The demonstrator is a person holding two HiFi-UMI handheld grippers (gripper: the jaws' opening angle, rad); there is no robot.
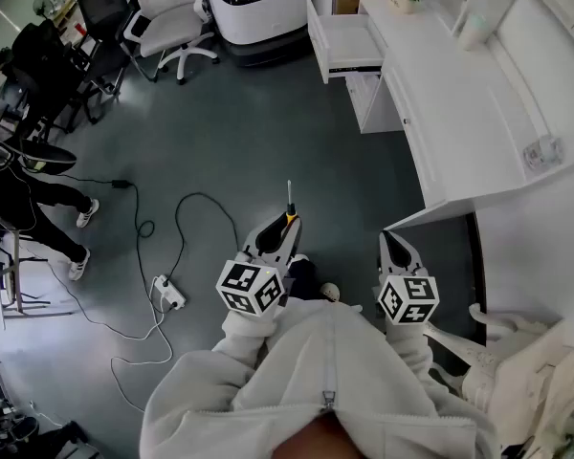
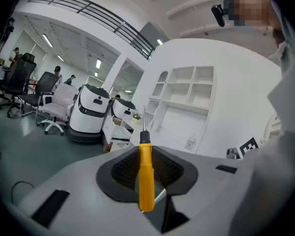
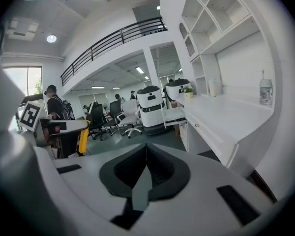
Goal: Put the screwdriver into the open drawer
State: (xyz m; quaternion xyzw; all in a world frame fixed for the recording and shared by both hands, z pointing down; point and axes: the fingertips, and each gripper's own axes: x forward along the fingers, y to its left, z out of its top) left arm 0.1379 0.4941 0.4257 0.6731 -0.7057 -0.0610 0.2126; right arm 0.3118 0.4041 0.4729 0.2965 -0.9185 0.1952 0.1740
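Note:
A screwdriver [image 2: 146, 173] with a yellow handle and a thin metal shaft is clamped between the pads of my left gripper [image 2: 146, 167]; its tip sticks out forward. In the head view the left gripper [image 1: 285, 226] hovers above the grey floor with the screwdriver [image 1: 289, 208] pointing toward the open drawer [image 1: 349, 46], which juts from the white desk far ahead. My right gripper [image 1: 394, 242] is beside it near the desk corner. Its jaws are shut and empty [image 3: 146, 159]. The open drawer [image 3: 173, 116] also shows in the right gripper view, past the desk edge.
The long white desk [image 1: 459, 113] with shelves runs along the right. White robot bases [image 1: 258, 8] and office chairs [image 1: 167, 27] stand behind the drawer. A power strip with cables [image 1: 169, 295] lies on the floor at left. A person [image 1: 29, 199] stands far left.

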